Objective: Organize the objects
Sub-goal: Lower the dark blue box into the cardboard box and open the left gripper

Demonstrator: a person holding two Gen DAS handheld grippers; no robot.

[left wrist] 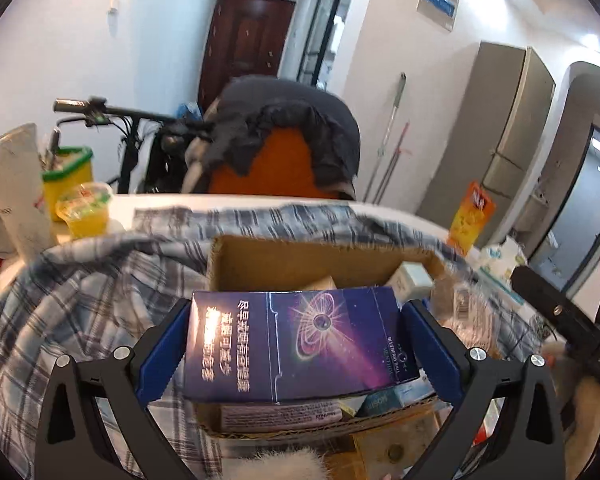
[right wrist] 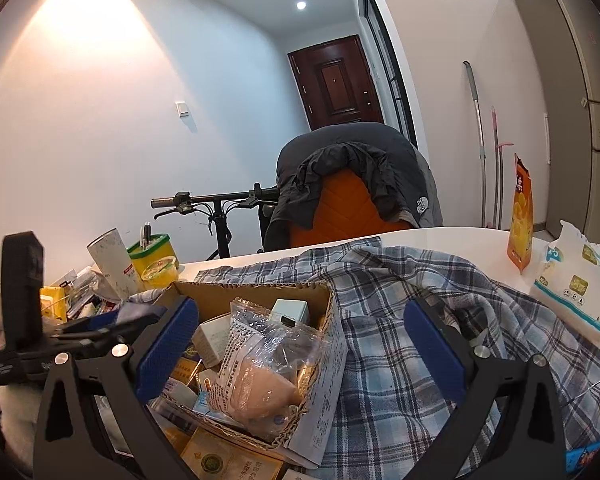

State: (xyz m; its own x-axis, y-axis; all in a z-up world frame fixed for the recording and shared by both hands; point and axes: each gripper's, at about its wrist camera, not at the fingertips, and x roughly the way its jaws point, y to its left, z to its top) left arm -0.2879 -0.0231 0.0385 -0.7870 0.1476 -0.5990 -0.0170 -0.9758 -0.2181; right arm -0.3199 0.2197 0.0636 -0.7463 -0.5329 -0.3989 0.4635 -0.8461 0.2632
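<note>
- Our left claw (left wrist: 298, 344) is clamped on a dark blue carton (left wrist: 296, 340), its blue pads pressing the carton's two short sides.
- We hold the carton flat above the open cardboard box (left wrist: 300, 260), which lies at 12 o'clock from the claw and is already crowded with small packs.
- Our right claw (right wrist: 300, 344) is spread wide and grips nothing; its left pad hangs over the cardboard box (right wrist: 256, 292), its right pad over the plaid cloth (right wrist: 420, 304).
- In the box, at 11 o'clock from the right claw, a clear plastic packet (right wrist: 260, 356) lies on top of the other packs.
- The plaid cloth (left wrist: 100, 280) is bunched on the white table (right wrist: 440, 236) all round the box.
- At 2 o'clock from the right claw stands an orange snack bag (right wrist: 522, 216), with a pack of tissues (right wrist: 576, 280) beside it.
- At 10 o'clock we see a yellow tub (right wrist: 152, 256) with a green rim.
</note>
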